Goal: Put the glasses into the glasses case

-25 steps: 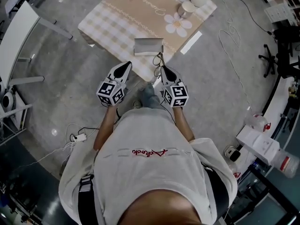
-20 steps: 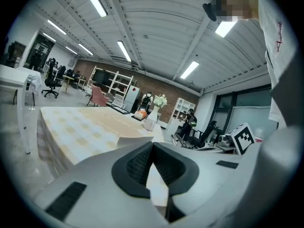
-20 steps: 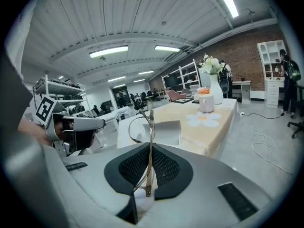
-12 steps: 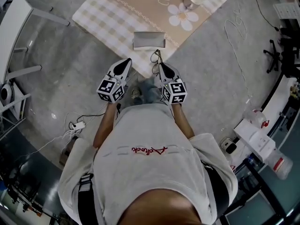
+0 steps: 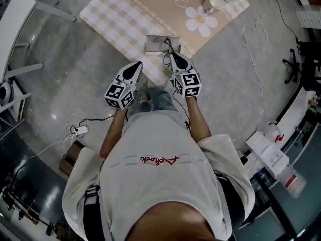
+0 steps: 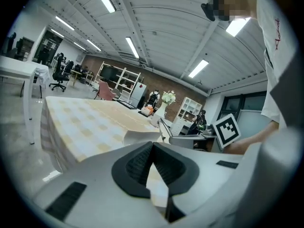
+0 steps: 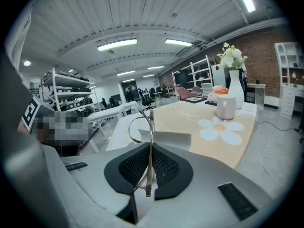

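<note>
Left gripper [image 6: 152, 145] with pads pressed together on nothing, by the table's near edge, right gripper [image 7: 150, 148] clamped on a temple of the glasses [image 7: 140, 127], temple lying along the jaws, lens rims jutting forward past the fingertips over the grey glasses case [image 5: 156, 43], checked table [image 5: 120, 19] bare to the left, mug [image 7: 225, 107] and vase [image 7: 235, 87] well beyond.

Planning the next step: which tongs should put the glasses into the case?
Right. The right tongs clamp the glasses just before the case; the left tongs are shut and empty.
</note>
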The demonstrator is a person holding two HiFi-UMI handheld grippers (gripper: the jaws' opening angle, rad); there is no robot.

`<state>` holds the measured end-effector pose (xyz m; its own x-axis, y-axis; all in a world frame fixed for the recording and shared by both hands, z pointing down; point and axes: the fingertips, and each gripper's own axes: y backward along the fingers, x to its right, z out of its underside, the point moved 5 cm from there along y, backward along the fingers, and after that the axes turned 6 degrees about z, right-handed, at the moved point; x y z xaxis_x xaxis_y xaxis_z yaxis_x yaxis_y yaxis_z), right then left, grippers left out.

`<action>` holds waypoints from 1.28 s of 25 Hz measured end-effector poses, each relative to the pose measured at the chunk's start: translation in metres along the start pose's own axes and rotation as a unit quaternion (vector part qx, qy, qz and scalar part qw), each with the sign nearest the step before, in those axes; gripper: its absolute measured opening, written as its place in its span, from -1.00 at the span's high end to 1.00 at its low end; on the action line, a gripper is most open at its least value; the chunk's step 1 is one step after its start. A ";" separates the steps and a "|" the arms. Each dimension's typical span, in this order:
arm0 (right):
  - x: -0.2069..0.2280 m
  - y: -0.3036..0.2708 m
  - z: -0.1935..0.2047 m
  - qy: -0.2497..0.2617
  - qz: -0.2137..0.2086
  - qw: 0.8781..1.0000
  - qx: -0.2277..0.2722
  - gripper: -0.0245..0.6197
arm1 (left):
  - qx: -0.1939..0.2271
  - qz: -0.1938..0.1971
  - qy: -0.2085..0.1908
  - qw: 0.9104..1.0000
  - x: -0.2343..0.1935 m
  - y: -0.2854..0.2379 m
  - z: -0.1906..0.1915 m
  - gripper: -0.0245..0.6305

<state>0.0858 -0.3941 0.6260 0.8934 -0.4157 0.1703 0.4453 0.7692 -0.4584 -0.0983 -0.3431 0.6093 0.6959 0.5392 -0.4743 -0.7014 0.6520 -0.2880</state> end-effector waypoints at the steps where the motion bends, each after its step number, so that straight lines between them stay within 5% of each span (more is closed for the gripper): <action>1: 0.001 -0.006 -0.006 0.012 -0.004 1.000 0.002 0.82 | 0.001 -0.002 0.001 1.000 -0.001 0.001 0.000 0.85; 6: -0.001 -0.032 -0.028 0.112 -0.043 0.993 -0.004 0.82 | 0.005 -0.015 0.005 1.000 -0.007 0.007 0.000 0.85; 10: -0.012 -0.044 -0.035 0.229 -0.069 0.971 -0.019 0.82 | 0.011 -0.024 0.009 1.000 -0.013 0.011 -0.002 0.85; 12: -0.018 -0.049 -0.031 0.309 -0.077 0.947 -0.032 0.82 | 0.014 -0.025 0.009 1.000 -0.014 0.012 -0.003 0.85; 16: -0.022 -0.054 -0.020 0.468 -0.070 0.880 -0.051 0.82 | 0.018 -0.024 0.011 1.000 -0.015 0.011 -0.005 0.85; 18: -0.022 -0.057 -0.016 0.523 -0.061 0.848 -0.057 0.82 | 0.019 -0.024 0.013 0.999 -0.016 0.011 -0.004 0.85; 20: -0.023 -0.060 -0.012 0.553 -0.058 0.829 -0.064 0.82 | 0.018 -0.025 0.015 0.999 -0.017 0.011 -0.002 0.85; 32: -0.020 -0.076 0.011 0.561 -0.084 0.817 -0.102 0.82 | 0.020 -0.036 0.028 0.999 -0.023 0.013 0.000 0.85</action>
<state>0.0345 -0.4389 0.6676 0.1535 -0.7786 -0.6085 0.4340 0.6063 -0.6663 -0.1235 -0.3474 0.6164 0.7339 0.4607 -0.4992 -0.6426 0.7090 -0.2904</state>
